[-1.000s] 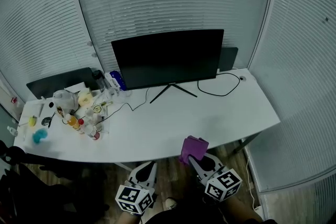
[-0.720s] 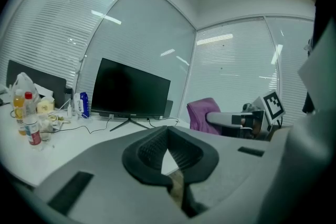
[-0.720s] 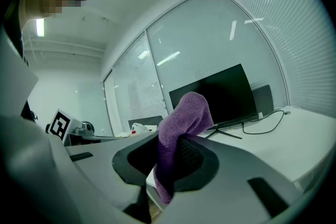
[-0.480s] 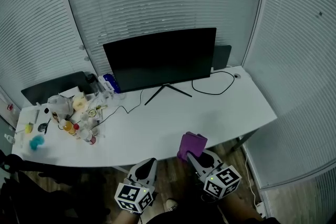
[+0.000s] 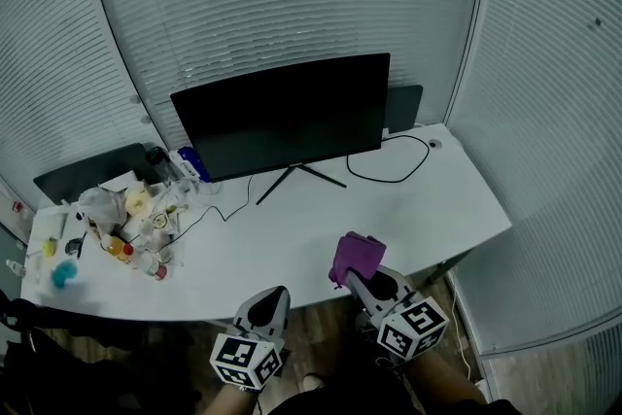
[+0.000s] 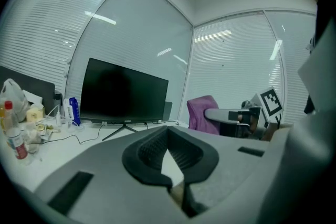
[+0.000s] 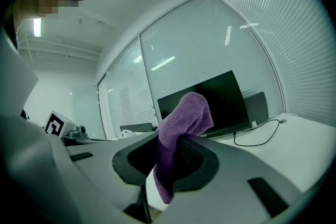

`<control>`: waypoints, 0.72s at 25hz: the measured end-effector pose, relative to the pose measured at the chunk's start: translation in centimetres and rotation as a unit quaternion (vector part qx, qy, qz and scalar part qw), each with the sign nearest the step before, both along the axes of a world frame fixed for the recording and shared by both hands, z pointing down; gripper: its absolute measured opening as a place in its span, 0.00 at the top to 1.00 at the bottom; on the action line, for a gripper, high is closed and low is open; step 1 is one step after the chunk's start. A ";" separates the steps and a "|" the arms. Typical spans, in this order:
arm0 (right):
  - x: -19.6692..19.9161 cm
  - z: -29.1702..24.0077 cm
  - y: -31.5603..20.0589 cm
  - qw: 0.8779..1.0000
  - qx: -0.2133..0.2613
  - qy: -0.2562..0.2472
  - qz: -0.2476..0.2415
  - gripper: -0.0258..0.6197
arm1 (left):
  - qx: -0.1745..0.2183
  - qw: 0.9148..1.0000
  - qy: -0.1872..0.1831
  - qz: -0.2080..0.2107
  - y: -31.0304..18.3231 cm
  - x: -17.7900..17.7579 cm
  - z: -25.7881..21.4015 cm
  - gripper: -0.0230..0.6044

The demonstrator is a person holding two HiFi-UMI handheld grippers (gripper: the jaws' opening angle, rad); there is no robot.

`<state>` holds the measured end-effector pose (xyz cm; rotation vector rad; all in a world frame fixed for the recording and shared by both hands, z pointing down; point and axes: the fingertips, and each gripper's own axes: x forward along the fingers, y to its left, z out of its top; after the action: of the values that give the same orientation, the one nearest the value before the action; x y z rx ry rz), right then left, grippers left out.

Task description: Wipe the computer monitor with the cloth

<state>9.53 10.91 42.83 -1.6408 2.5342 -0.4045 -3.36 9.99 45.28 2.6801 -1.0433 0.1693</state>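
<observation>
Two tools hang at the near edge of the long white worktop point(image 5: 301, 233). The right tool point(image 5: 358, 282) is clamped on a folded purple microfibre cloth point(image 5: 356, 256) that stands up past its jaws. The left tool point(image 5: 272, 298) has its jaws drawn together with nothing between them.

The wide black computer monitor point(image 5: 282, 115) stands well ahead of both tools, across the worktop on a thin splayed stand, so the step in hand looks like the carry toward the screen. To do it well, the right tool should probably meet the glass with the free fold of cloth rather than its jaw tips. It should press lightly and sweep in even passes, since the slim stand may rock. The black cable loop point(image 5: 389, 165) lies ahead of the right tool and is best kept clear.

Far ahead and to the left of the left tool sits a cluster of containers. A small bottle point(image 5: 117, 248) seems to hold orange liquid, and a clear red-capped bottle point(image 5: 148, 265) lies beside it. What a crumpled clear plastic bag point(image 5: 97, 204) holds cannot be made out.
</observation>
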 end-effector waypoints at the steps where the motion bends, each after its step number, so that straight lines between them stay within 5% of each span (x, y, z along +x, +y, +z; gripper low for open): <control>1: 0.8 -0.2 -0.7 1.000 0.001 0.000 -0.001 0.84 | 0.001 1.000 0.000 -0.003 -0.7 0.7 -0.2 0.96; 18: 16.0 -3.3 -17.5 1.000 0.022 0.011 0.007 0.84 | 0.012 1.000 0.010 -0.027 -15.2 14.8 -2.4 0.96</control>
<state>25.50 -6.59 39.56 -1.6543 2.5275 -0.3287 11.39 -5.24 42.91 2.6652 -1.1181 0.1196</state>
